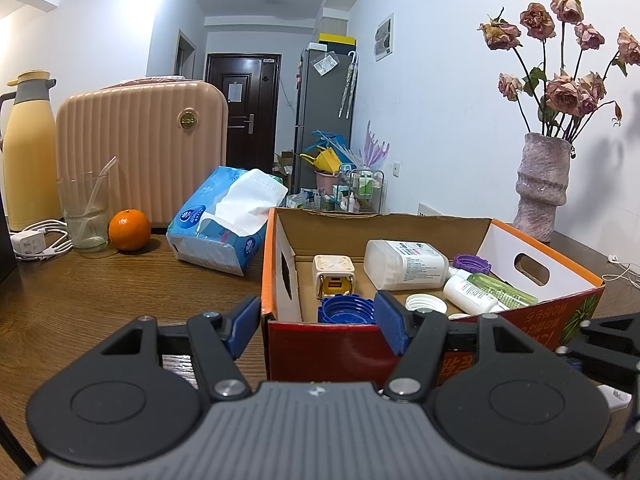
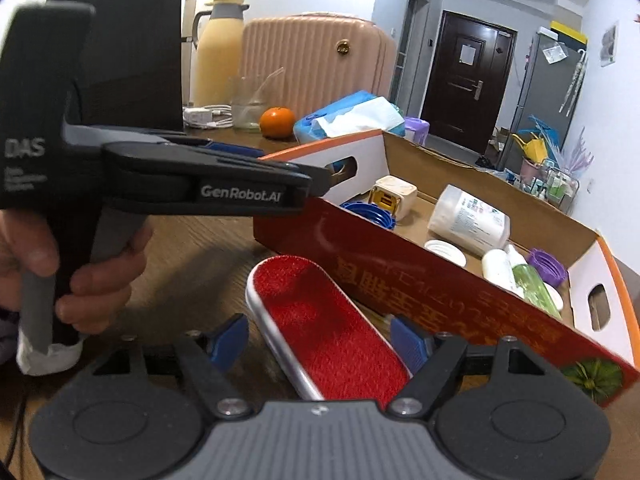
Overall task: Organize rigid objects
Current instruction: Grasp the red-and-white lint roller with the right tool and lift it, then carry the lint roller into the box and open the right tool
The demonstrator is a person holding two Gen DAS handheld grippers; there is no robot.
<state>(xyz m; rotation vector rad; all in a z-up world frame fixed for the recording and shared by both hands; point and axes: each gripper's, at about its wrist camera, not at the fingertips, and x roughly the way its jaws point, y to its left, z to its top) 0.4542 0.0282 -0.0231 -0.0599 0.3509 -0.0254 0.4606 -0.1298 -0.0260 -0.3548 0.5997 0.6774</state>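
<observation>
A red lint brush (image 2: 332,328) with a silver rim lies on the wooden table against the front wall of the red cardboard box (image 2: 420,280). My right gripper (image 2: 320,342) is open around the brush, and its blue pads do not press it. My left gripper (image 1: 318,322) stands open astride the box's (image 1: 328,344) near left corner, one pad outside the end wall. A hand (image 2: 92,280) holds its grip. Inside the box lie a white charger cube (image 1: 334,276), a blue cap (image 1: 344,308), a white bottle (image 1: 404,266), a purple cap (image 1: 472,264) and a green tube (image 1: 502,288).
Left of the box are a tissue pack (image 1: 224,224), an orange (image 1: 129,230), a glass (image 1: 84,212), charger cables (image 1: 36,240), a pink suitcase (image 1: 144,152) and a yellow jug (image 1: 28,152). A vase of dried roses (image 1: 542,184) stands behind the box. A black bag (image 2: 128,48) stands at the table's left.
</observation>
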